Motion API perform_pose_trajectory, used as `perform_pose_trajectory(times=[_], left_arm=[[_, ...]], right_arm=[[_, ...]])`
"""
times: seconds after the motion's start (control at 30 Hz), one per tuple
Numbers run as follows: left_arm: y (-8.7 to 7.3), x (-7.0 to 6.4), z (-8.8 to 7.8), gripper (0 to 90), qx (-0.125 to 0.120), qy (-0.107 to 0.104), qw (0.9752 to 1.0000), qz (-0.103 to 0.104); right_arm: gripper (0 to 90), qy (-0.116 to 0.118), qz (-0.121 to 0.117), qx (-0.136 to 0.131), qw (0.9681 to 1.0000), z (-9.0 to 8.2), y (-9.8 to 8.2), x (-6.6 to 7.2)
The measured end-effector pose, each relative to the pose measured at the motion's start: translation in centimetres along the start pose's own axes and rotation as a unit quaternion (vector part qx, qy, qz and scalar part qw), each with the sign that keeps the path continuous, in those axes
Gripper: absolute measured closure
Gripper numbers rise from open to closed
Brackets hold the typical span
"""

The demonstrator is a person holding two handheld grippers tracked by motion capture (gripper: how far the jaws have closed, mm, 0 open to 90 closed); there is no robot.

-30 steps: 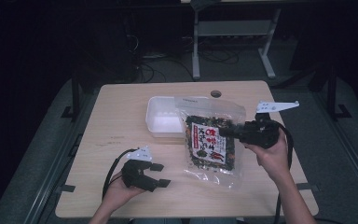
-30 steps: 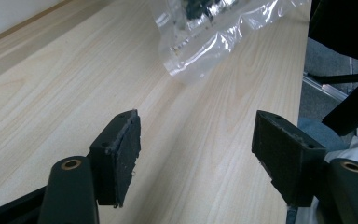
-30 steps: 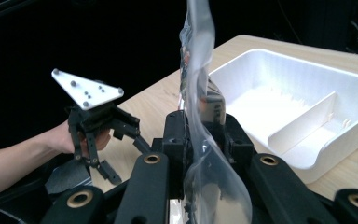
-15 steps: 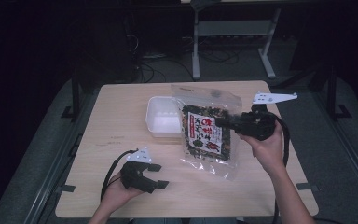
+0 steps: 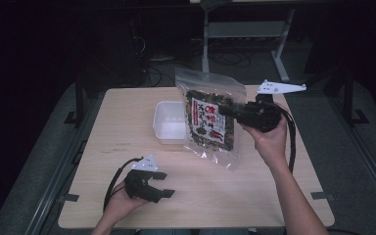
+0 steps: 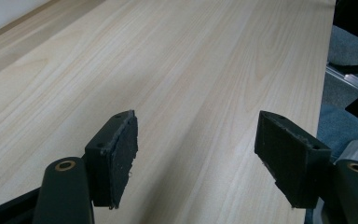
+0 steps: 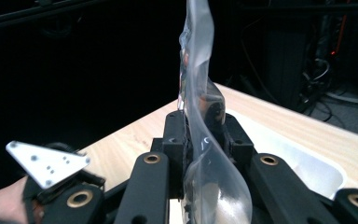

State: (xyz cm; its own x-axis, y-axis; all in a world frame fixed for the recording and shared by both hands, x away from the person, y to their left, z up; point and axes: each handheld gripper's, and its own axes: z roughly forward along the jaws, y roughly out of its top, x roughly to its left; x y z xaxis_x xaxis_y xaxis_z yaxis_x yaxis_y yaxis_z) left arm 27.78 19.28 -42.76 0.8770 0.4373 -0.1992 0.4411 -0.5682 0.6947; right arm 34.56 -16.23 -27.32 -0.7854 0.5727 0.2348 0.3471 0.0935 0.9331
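A clear plastic snack bag [image 5: 209,117] with a dark printed label hangs lifted off the table, tilted upright over the white tray [image 5: 169,123]. My right gripper [image 5: 227,111] is shut on the bag's right edge. In the right gripper view the bag [image 7: 200,121] stands edge-on, pinched between the two black jaws of that gripper [image 7: 200,140]. My left gripper [image 5: 161,185] rests low on the table [image 5: 127,117] near its front left, open, with nothing between its pads [image 6: 116,149]. In the left gripper view bare wood lies between the jaws of my left gripper [image 6: 200,154].
The white tray is a shallow rectangular container at the table's middle, partly hidden by the bag. A black cable [image 5: 115,178] loops from the left gripper. Beyond the table's far edge stand metal frame legs [image 5: 281,49] and cables on a dark floor.
My right gripper has raised the bag from lying flat on the table to hanging upright, moving it up and toward the far side. The left gripper has stayed in place.
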Motion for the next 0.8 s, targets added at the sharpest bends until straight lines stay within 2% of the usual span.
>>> perform_pose_trajectory(times=[0.13, 0.3, 0.5, 0.6, 0.8], left_arm=[[0.0, 0.2, -0.1, 29.2, -0.003, 0.002, 1.0000, -0.002], [-0.2, 0.5, -0.2, 28.5, -0.007, 0.003, 0.9999, -0.009], [-0.3, 0.5, -0.3, 28.3, -0.009, 0.004, 0.9999, -0.008], [-0.3, 0.6, -0.3, 28.3, -0.007, 0.004, 0.9999, -0.008], [-0.4, 0.8, -0.5, 28.3, -0.009, 0.005, 0.9999, -0.012]], right_arm=[[75.1, 0.001, -0.009, 0.002, 1.0000, 1.0, 1.0, 0.1], [75.1, -0.008, -0.016, -0.003, 0.9998, 2.4, 1.6, 0.1], [75.2, -0.018, -0.027, -0.003, 0.9995, 3.8, 2.4, 0.0], [75.1, -0.018, -0.025, -0.011, 0.9995, 4.6, 2.7, -0.1], [75.1, -0.034, -0.029, -0.030, 0.9986, 6.2, 3.7, -0.3]])
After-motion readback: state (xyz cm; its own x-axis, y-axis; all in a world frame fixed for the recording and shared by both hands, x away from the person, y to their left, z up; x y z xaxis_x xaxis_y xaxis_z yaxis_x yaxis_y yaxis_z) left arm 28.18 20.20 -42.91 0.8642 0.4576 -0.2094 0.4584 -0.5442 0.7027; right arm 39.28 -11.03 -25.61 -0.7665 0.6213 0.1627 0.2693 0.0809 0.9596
